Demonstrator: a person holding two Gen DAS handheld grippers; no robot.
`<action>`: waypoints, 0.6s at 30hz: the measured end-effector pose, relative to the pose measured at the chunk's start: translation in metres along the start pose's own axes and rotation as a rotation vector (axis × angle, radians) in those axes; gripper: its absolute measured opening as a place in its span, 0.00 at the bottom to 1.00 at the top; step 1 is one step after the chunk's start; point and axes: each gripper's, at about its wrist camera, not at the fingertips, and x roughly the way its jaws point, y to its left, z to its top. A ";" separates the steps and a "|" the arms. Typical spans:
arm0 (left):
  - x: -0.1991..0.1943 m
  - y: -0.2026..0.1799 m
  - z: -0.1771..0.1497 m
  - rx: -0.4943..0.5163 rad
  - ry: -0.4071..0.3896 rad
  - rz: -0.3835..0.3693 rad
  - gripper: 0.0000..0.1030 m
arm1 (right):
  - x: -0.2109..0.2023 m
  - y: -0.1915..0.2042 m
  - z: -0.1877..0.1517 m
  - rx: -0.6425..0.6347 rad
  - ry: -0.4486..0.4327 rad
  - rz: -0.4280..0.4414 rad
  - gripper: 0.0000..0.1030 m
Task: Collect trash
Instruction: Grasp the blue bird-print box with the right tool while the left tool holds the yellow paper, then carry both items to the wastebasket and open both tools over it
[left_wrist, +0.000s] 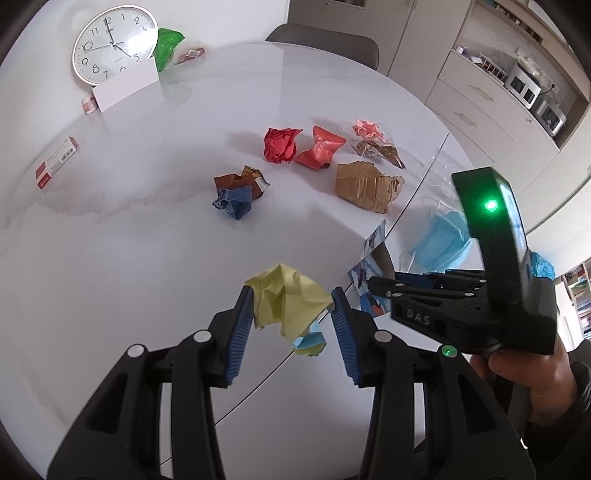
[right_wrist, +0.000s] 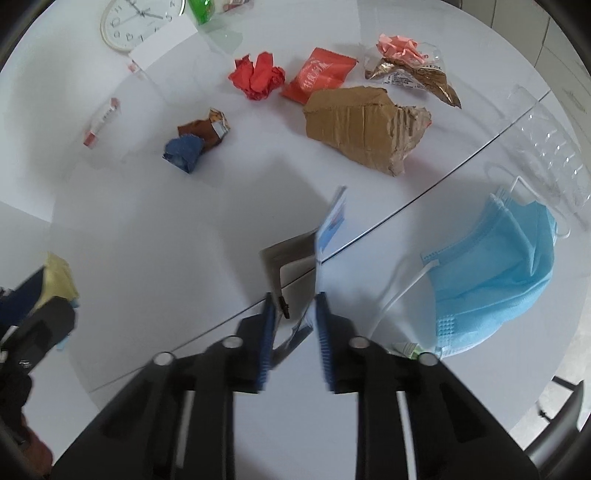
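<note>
Left tongs (left_wrist: 293, 308) pinch yellow wad (left_wrist: 288, 299) clear of surface (left_wrist: 147, 240), freeing right tongs (right_wrist: 295, 325), nearly pressed together, to nip the card (right_wrist: 330, 225).

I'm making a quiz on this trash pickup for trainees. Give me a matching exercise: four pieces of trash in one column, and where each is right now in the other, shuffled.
Things:
1. yellow crumpled paper
2. printed card
3. blue face mask
4. torn cardboard

Places:
A. lying on the table right of the right tongs
B. between the left tongs' pads, off the table
C. standing on edge between the right tongs' pads
D. on the table beside the red snack packet

Pairs: 1-B, 2-C, 3-A, 4-D
</note>
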 end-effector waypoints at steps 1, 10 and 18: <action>0.000 -0.001 0.000 0.002 0.000 -0.002 0.41 | -0.005 -0.002 -0.001 0.010 -0.005 0.019 0.18; -0.011 -0.040 0.000 0.068 -0.019 -0.039 0.41 | -0.070 -0.035 -0.021 0.069 -0.104 0.078 0.17; -0.013 -0.115 -0.002 0.202 -0.021 -0.127 0.41 | -0.146 -0.128 -0.097 0.217 -0.170 -0.021 0.17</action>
